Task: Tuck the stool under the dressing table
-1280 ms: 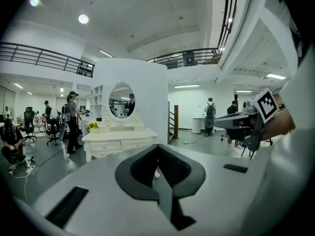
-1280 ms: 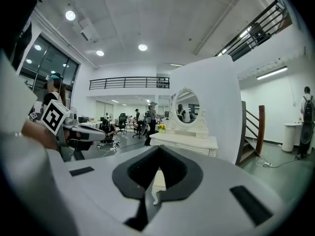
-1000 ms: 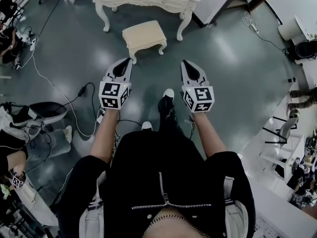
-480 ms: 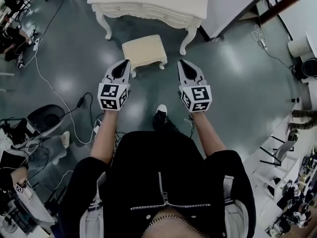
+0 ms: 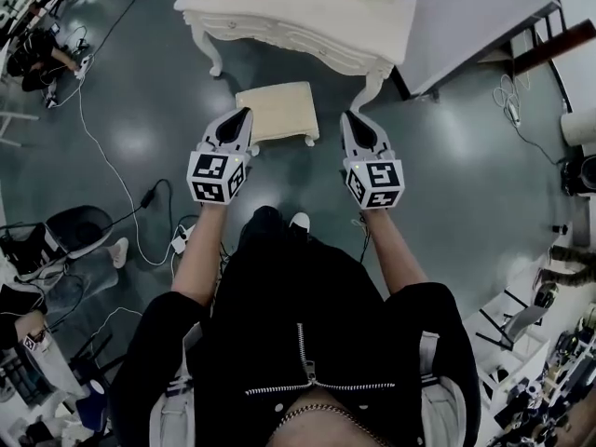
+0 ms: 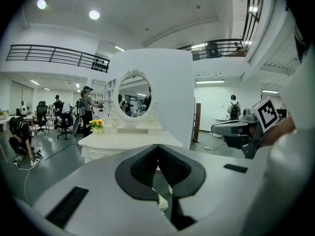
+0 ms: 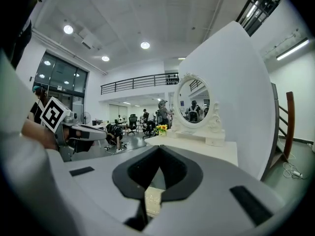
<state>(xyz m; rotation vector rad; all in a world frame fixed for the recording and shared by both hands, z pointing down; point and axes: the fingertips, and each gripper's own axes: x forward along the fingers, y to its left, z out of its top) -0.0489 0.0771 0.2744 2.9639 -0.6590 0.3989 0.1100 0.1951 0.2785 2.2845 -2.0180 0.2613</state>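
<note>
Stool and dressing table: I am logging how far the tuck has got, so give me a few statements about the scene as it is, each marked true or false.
1. The stool stands in front of the dressing table, not under it. True.
2. The left gripper holds a stool leg. False: its jaws are together with nothing between them.
3. A mirror and yellow flowers are on the dressing table. True.
4. The right gripper has its jaws wide apart. False: they are shut and empty.
5. The stool lies tipped on its side. False: it is upright on its legs.
</note>
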